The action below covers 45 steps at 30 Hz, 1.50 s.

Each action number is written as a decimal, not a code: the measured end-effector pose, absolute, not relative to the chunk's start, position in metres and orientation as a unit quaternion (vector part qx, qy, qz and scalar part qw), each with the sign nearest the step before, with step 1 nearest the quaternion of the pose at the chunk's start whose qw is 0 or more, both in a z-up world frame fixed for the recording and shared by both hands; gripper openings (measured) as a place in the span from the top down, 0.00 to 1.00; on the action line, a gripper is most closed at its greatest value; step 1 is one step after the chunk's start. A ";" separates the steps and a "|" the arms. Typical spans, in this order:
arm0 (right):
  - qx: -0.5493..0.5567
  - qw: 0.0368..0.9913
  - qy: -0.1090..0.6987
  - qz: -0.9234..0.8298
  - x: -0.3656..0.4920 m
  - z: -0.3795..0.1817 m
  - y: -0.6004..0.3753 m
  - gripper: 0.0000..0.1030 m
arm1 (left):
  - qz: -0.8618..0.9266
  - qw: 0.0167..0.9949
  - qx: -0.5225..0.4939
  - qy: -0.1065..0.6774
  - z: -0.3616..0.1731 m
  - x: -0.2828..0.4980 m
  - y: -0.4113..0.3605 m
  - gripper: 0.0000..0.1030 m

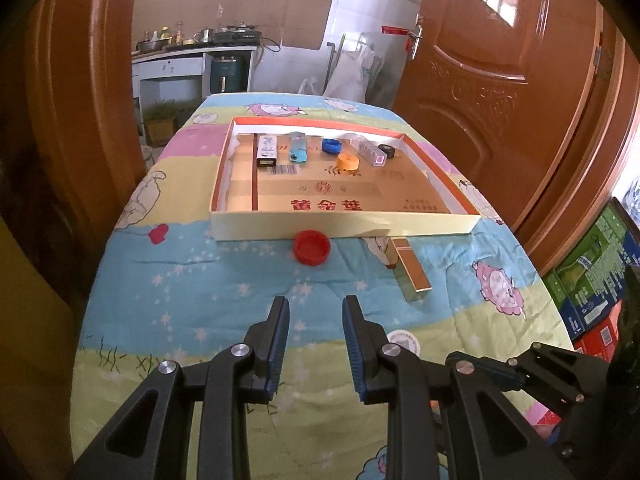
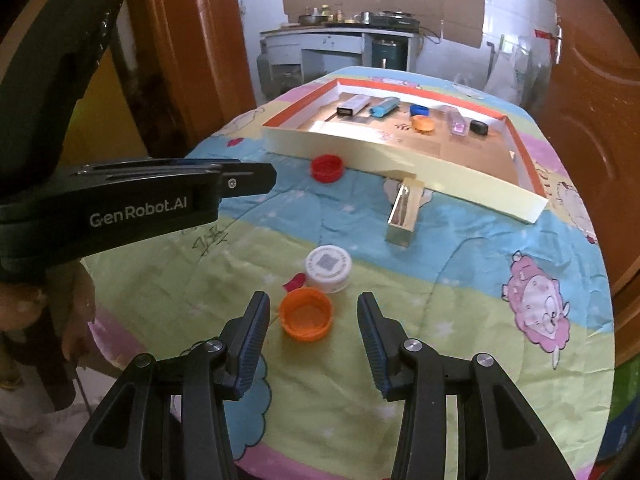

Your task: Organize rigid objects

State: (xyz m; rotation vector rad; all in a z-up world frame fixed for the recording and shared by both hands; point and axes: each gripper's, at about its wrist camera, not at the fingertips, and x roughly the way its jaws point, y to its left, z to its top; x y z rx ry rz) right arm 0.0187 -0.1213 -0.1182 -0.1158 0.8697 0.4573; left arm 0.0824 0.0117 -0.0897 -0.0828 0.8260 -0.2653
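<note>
Flanking the orange cap (image 2: 306, 317), right gripper (image 2: 313, 320) gapes; left gripper (image 1: 316, 326) open, empty.

Both wrist views toward shared tray (image 1: 344, 224).

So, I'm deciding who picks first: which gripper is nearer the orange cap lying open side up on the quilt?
Right. The right gripper is open with the orange cap between its fingertips. The left gripper is open over bare quilt, off to the cap's left.
</note>
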 end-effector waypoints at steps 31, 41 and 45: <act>-0.032 0.900 0.413 0.136 0.003 -0.127 -0.181 0.70 | -0.214 0.879 0.048 0.423 -0.126 0.074 -0.058 0.71; -0.023 0.900 0.414 0.132 0.006 -0.130 -0.184 0.70 | -0.208 0.891 0.074 0.397 -0.131 0.066 -0.062 0.71; -0.018 0.901 0.413 0.133 0.007 -0.131 -0.185 0.70 | -0.209 0.892 0.066 0.394 -0.130 0.064 -0.059 0.71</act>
